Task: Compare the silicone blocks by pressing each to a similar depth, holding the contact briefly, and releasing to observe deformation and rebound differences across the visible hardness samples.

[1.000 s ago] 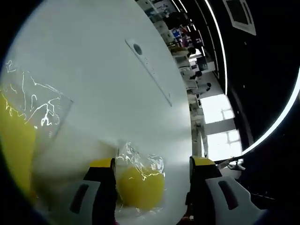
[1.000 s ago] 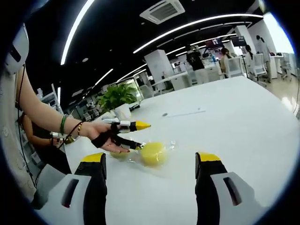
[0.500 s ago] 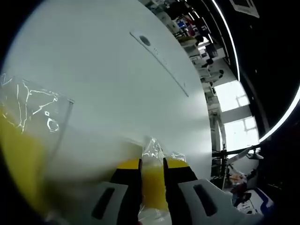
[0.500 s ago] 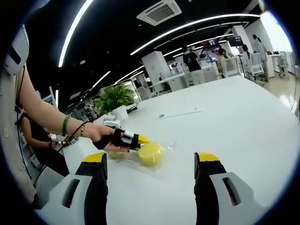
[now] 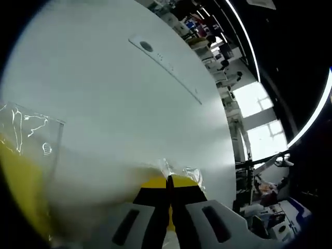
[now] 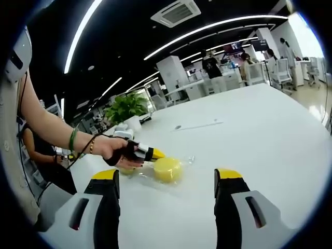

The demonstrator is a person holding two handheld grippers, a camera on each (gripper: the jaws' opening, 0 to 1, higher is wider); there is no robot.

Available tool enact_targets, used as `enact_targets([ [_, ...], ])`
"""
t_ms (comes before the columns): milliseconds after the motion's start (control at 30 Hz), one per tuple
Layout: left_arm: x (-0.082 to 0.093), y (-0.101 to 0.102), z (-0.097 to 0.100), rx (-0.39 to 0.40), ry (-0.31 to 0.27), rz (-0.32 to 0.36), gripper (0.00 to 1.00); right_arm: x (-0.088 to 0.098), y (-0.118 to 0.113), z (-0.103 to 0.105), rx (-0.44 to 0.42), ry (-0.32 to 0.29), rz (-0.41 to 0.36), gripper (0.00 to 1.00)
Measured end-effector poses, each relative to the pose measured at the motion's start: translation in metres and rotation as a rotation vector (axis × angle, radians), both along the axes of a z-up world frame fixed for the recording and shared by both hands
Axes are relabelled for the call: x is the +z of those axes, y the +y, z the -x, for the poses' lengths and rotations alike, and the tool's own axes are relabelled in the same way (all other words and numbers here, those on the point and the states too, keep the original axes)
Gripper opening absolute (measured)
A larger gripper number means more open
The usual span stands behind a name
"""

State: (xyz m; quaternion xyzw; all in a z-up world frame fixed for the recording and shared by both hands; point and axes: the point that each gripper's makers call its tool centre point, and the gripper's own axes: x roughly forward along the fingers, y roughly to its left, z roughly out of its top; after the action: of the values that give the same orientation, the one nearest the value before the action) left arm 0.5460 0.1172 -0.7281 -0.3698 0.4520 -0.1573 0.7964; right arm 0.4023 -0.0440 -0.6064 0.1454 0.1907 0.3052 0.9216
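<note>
In the left gripper view my left gripper point(image 5: 169, 182) has its yellow-tipped jaws pressed almost together, with a thin yellow sliver and crumpled clear wrap point(image 5: 181, 172) between them. The right gripper view shows that same gripper point(image 6: 155, 154), held by a person's hand point(image 6: 106, 148), pinching the upper left edge of a round yellow silicone block point(image 6: 167, 168) in clear plastic. A second yellow block point(image 5: 18, 181) in a clear bag lies at the far left, and shows as a paler lump point(image 6: 128, 170) under the hand. My right gripper point(image 6: 167, 175) hangs open, short of the block.
The white table point(image 6: 259, 124) stretches far back, with a long cable strip point(image 5: 166, 62) set into it. A potted plant point(image 6: 127, 107) stands at the table's far left. People and chairs point(image 6: 249, 70) are beyond the far edge.
The left gripper's jaws closed from wide open around the wrapped block to nearly touching. The right gripper stayed open and barely moved.
</note>
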Motion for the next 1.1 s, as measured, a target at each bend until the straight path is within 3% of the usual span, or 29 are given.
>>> enact_targets([
  [100, 0.011, -0.004, 0.0, -0.023, -0.042, 0.01, 0.0, 0.002, -0.001, 0.001, -0.004, -0.006, 0.003, 0.69],
  [267, 0.029, -0.011, 0.005, -0.156, -0.196, -0.084, 0.0, 0.005, 0.0, 0.003, -0.002, -0.008, 0.007, 0.69],
  [400, 0.04, -0.016, 0.013, -0.203, -0.254, -0.136, 0.0, 0.009, 0.002, 0.006, 0.002, -0.015, 0.014, 0.68],
  [567, 0.049, -0.017, 0.023, -0.332, -0.346, -0.238, 0.0, 0.015, 0.002, 0.009, -0.001, -0.027, 0.017, 0.68],
  [733, 0.06, -0.018, 0.034, -0.379, -0.401, -0.276, 0.0, 0.016, 0.003, 0.015, -0.003, -0.031, 0.027, 0.68],
  [1100, 0.081, -0.022, 0.049, -0.412, -0.447, -0.266, 0.0, 0.023, 0.005, 0.025, -0.007, -0.045, 0.036, 0.68],
])
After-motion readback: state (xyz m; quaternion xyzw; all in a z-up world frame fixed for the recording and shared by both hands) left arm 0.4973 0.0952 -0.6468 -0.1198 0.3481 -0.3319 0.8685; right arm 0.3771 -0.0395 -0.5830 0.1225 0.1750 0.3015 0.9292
